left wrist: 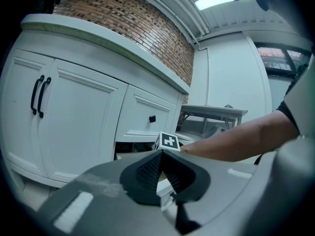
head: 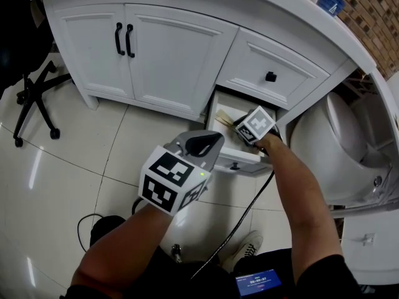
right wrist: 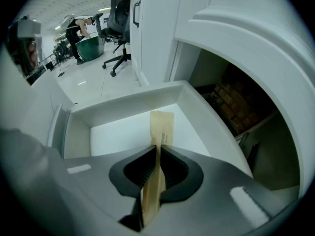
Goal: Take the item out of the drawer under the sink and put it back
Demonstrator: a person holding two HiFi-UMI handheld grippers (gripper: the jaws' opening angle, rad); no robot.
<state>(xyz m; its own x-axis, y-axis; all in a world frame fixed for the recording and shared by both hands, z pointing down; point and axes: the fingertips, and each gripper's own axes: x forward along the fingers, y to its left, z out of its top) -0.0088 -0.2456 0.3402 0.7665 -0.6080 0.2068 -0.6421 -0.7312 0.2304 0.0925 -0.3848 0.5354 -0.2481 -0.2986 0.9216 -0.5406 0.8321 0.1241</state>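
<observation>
The lower white drawer (head: 227, 154) under the counter stands pulled out. My right gripper (head: 240, 128) reaches into it and is shut on a flat tan paper packet (right wrist: 160, 132), which pokes forward over the drawer's white bottom (right wrist: 123, 132). A tip of the tan packet (head: 222, 121) shows in the head view. My left gripper (head: 212, 143) hovers in front of the drawer, its jaws closed with nothing between them; in the left gripper view the left gripper (left wrist: 161, 157) points toward the right gripper's marker cube (left wrist: 169, 141).
White cabinet doors with black handles (head: 123, 40) lie left of the drawer, and a shut upper drawer with a black knob (head: 270, 76) sits above it. A toilet (head: 340, 145) stands to the right. A black cable (head: 240, 220) trails over the tiled floor. An office chair (head: 34, 95) stands far left.
</observation>
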